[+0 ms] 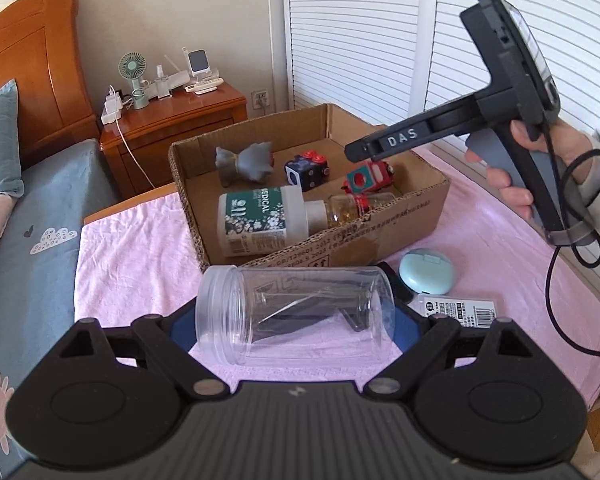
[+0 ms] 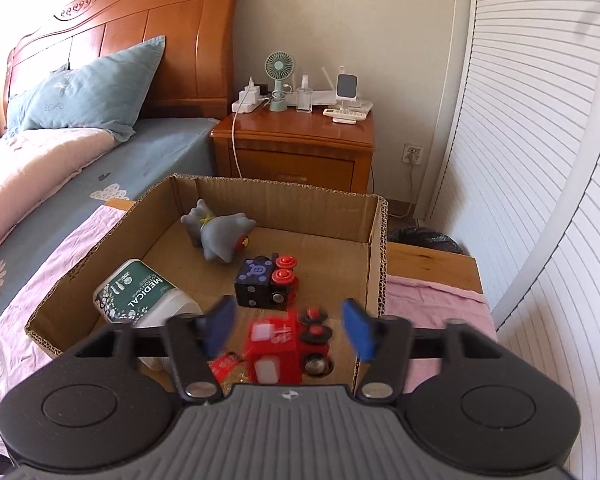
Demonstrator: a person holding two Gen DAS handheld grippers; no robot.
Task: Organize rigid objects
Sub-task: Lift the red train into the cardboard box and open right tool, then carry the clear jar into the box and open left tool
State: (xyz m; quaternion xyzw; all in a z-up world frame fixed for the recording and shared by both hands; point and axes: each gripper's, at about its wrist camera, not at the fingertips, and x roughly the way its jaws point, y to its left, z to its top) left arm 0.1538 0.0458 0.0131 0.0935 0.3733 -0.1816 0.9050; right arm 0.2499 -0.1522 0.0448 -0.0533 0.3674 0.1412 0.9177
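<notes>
The left gripper (image 1: 296, 320) pinches a clear jar (image 1: 294, 314) lying crosswise, mouth pointing left; the right gripper (image 2: 288, 330) hangs spread above a red toy train (image 2: 286, 350).

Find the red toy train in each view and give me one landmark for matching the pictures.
Left wrist view: the red toy train sits in the cardboard box, right of centre, below the right gripper.
Right wrist view: the train is at lower centre, between the open blue fingers.
Shared landmark: the black cube with red buttons, just beyond the train.
</notes>
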